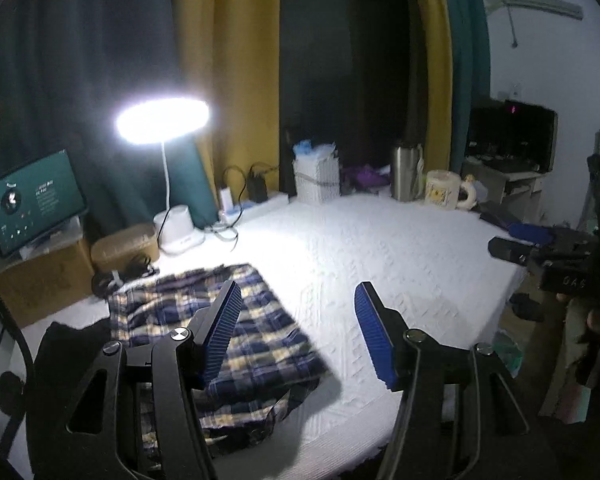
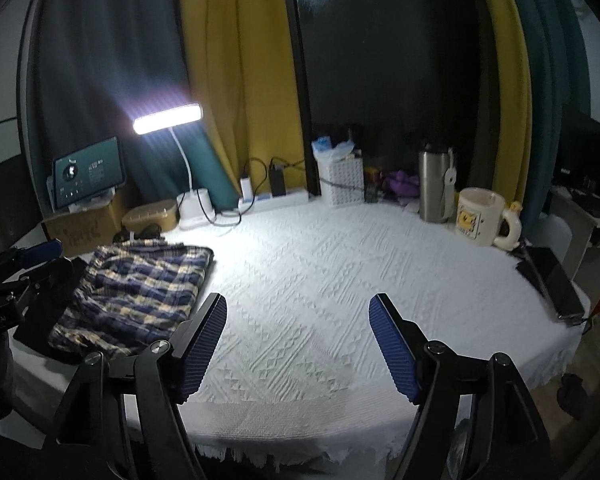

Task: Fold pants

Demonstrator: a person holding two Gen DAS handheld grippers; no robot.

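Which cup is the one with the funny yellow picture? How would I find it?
Start at the white textured tablecloth and look to its far right edge. Beside the tall steel flask stands the cream mug. It is the only short, wide cup there, with a yellow cartoon square on its front and a chunky handle.

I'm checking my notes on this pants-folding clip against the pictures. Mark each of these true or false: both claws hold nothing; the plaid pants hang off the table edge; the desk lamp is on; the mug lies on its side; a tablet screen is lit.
1. Both claws hold nothing: true. The left claw and right claw stand open with nothing between the pads.
2. The plaid pants hang off the table: false. They lie folded on the white table cover.
3. The desk lamp is on: true.
4. The mug lies on its side: false. It stands upright.
5. The tablet is lit: true.
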